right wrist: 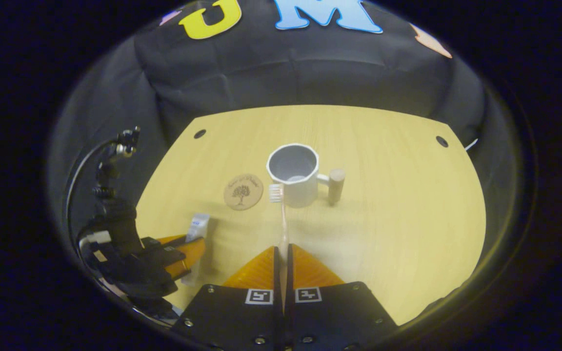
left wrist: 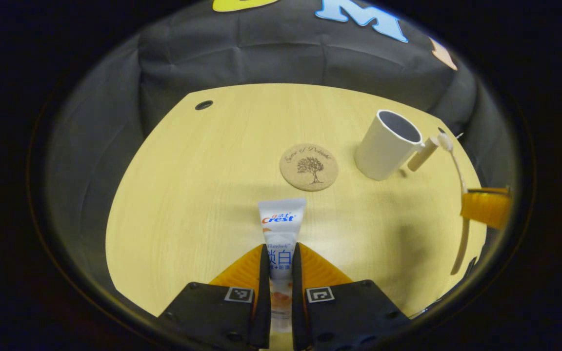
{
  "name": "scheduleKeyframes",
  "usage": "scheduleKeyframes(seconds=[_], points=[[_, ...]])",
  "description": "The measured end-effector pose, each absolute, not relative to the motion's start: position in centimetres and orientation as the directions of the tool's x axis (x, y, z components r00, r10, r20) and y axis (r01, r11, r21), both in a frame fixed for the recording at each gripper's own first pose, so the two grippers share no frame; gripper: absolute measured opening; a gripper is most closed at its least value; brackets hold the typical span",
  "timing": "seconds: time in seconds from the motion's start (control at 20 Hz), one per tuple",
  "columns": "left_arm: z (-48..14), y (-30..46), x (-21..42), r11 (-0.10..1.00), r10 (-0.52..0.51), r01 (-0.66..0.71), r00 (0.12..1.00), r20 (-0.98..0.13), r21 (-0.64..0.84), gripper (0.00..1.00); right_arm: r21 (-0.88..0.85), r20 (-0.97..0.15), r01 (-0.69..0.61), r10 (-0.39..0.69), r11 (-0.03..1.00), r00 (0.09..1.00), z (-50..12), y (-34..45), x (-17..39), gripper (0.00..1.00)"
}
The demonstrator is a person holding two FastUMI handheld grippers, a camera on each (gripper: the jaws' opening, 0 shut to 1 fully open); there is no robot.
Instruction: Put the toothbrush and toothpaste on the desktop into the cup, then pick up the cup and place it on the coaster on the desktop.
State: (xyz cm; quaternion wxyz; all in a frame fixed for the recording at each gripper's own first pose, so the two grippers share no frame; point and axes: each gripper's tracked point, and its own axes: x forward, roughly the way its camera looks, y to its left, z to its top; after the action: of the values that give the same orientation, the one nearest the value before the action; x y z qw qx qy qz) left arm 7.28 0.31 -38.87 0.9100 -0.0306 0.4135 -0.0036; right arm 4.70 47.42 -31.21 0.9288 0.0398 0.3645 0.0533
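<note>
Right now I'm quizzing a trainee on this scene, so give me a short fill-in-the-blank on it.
1. The left gripper is shut on the ____.
2. The right gripper holds the toothbrush with its bristles pointing toward the ____.
3. The coaster has ____ on it.
4. The cup stands on the ____, beside the coaster.

Missing words: toothpaste; cup; nothing; desktop

One toothpaste tube (left wrist: 281, 225), one toothbrush (right wrist: 282, 224), one cup (right wrist: 294, 174), one coaster (right wrist: 243, 191), on one surface (right wrist: 398, 219), with two claws (left wrist: 281, 253) (right wrist: 282, 256).
</note>
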Motion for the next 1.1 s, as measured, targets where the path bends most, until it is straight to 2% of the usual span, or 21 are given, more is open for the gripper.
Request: scheduleKeyframes(seconds=[0.5,0.75,0.95,1.1], points=[[-39.0,2.3,3.6,0.993,-0.021,-0.079,0.641,-0.767,-0.093,0.25,0.212,-0.540,0.021,0.099,0.977,0.836,-24.8,44.2,13.8,0.02],[-38.3,3.2,1.6,0.989,-0.017,-0.101,0.637,-0.771,-0.105,0.25,0.300,-0.520,0.067,0.105,0.951,0.848,-24.1,44.1,18.7,0.02],[-38.0,3.2,0.7,0.990,-0.010,-0.104,0.636,-0.772,-0.099,0.23,0.323,-0.505,0.100,0.082,0.941,0.859,-23.8,43.8,22.0,0.02],[-37.8,3.2,0.0,0.989,-0.011,-0.106,0.632,-0.775,-0.101,0.25,0.324,-0.504,0.113,0.071,0.939,0.861,-24.8,44.0,23.7,0.01]])
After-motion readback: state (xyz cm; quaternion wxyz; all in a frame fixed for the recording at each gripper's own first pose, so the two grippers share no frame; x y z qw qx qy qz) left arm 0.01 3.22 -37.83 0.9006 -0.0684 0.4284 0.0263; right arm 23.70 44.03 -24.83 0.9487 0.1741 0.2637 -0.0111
